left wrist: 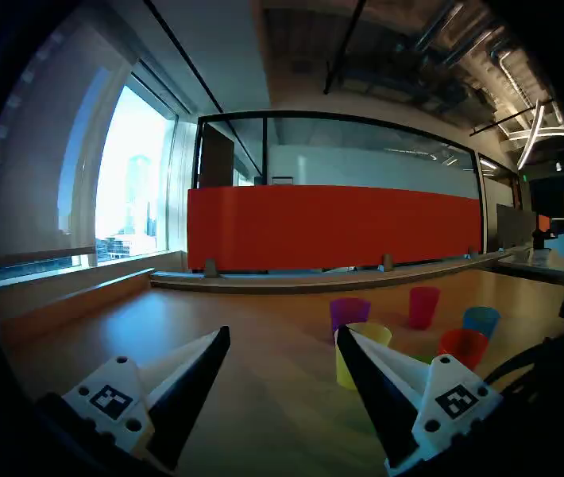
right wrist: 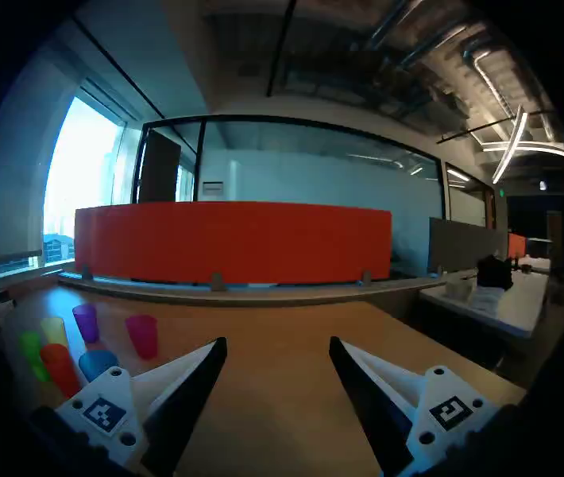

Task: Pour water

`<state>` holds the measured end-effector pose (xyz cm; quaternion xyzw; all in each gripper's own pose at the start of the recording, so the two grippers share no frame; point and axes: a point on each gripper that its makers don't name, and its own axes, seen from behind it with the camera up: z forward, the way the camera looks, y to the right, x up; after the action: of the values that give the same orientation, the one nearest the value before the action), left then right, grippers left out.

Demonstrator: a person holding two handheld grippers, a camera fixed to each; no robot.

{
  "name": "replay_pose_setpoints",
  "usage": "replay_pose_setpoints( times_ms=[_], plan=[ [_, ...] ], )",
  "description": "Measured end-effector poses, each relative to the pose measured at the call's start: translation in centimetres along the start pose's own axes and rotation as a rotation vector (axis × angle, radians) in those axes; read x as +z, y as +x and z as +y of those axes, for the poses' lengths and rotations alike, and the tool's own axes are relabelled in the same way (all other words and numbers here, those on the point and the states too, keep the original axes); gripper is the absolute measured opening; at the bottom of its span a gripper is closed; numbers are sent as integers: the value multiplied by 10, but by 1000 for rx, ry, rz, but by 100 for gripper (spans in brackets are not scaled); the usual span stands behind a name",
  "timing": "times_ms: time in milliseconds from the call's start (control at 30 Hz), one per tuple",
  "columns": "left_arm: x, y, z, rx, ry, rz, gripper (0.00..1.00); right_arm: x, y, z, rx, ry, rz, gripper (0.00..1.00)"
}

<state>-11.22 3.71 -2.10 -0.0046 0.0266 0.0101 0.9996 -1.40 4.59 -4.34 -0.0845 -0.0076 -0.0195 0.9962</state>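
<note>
Cups stand in a loose cluster on the wooden table, all upright with their mouths up, so each one's long axis runs straight up from the tabletop.

In the left gripper view they fill the lower right of the frame. The yellow cup is closest, with its right side hidden behind the gripper's right finger. The purple cup is just behind it, the pink cup is farther back, and the blue cup and red cup are off to the right. The left gripper has its fingers spread wide with nothing between them, and it points at bare table just left of the yellow cup.

In the right gripper view the same cluster sits small in the lower left of the frame, with the pink cup nearest the middle and a green cup at the far edge. The right gripper is also spread and empty, aimed at bare table well to the right of the cups.

The left gripper looks the nearer of the two. I judge that a small swing to its right would bring the yellow cup between its fingers for a side grasp around the wall. The right gripper would have to cross leftward to reach any cup. Whether any cup holds water cannot be told from here.
</note>
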Motion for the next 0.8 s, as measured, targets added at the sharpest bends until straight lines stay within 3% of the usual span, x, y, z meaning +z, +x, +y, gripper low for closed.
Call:
replay_pose_setpoints(
  times_ms=[400,800],
  plan=[
    [1,0,0,1,0,0,100,8,10,-21,-20,68,81,100],
    [0,1,0,1,0,0,100,17,2,-43,23,115,133,100]
  ],
)
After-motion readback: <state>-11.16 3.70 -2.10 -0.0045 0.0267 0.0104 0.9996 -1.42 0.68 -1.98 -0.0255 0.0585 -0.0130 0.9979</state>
